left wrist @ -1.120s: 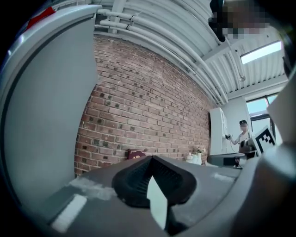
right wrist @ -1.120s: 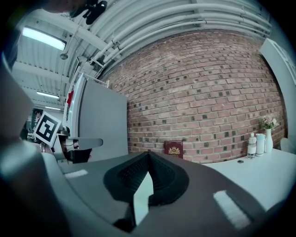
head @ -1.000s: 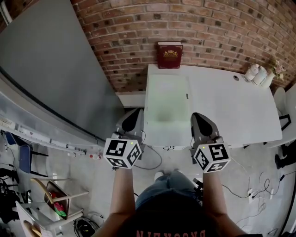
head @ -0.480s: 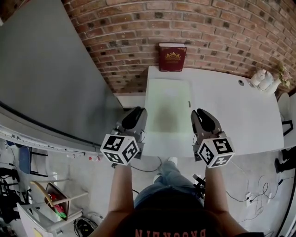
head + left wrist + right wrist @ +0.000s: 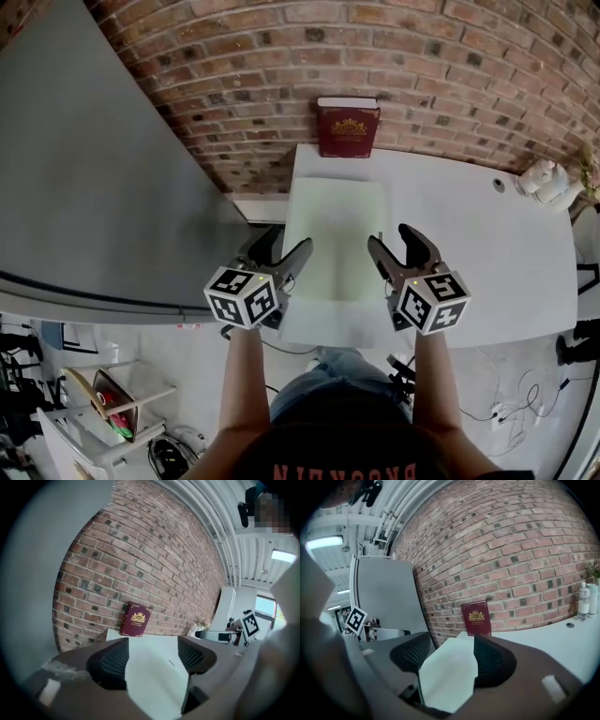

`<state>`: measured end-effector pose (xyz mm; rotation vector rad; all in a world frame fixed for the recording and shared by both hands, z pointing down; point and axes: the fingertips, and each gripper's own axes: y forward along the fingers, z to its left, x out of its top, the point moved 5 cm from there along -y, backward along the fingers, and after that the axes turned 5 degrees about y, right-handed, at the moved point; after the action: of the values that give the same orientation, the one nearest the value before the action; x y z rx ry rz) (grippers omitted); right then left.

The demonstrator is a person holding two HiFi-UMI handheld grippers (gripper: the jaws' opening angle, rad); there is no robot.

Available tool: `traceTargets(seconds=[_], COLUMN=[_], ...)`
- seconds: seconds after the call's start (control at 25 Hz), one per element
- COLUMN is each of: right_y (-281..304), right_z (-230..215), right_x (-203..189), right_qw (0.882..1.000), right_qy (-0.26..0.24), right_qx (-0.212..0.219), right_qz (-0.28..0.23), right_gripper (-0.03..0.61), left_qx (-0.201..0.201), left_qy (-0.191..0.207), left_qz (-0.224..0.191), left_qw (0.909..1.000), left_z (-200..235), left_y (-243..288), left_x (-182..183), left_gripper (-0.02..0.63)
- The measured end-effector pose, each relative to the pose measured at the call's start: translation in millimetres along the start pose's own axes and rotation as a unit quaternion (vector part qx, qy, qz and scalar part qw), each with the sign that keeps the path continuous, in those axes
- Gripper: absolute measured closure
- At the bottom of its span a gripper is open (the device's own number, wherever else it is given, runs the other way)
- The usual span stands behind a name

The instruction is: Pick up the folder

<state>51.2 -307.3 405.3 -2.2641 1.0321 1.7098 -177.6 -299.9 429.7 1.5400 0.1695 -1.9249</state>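
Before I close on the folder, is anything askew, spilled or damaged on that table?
Nothing stands out. The folder lies flat, square with the left edge of the table; the red book stands against the brick wall. No spill or damage shows.

— What did the folder (image 5: 335,253) look like?
— Pale green, matt and smooth. Thin plastic or card; I couldn't tell which.
— And the desk (image 5: 487,234)?
— White and smooth, with a faint sheen, like laminate.
— The wall (image 5: 431,66)?
— Rough red brick, with gritty grey mortar between.
— The book (image 5: 347,129)?
— Its dark red cover looked like leather, and the gilt emblem shone a little.
— And the big panel (image 5: 94,169)?
— Grey, even and matt.
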Motion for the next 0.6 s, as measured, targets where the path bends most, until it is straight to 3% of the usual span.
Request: traceTargets(seconds=[0.6], right_y=[49], right_z=[-49], right_x=[-47], right_qw=[0.992], right_qy=[0.065], right_qx=[-0.012], right_qz=[0.108], right_gripper=[0.259], left_qx=[0.027], left_qy=[-0.045], left_qz=[0.085], left_qw=[0.9950], left_z=[45], left_y=[36], left_x=[-40], left_gripper=[0.290])
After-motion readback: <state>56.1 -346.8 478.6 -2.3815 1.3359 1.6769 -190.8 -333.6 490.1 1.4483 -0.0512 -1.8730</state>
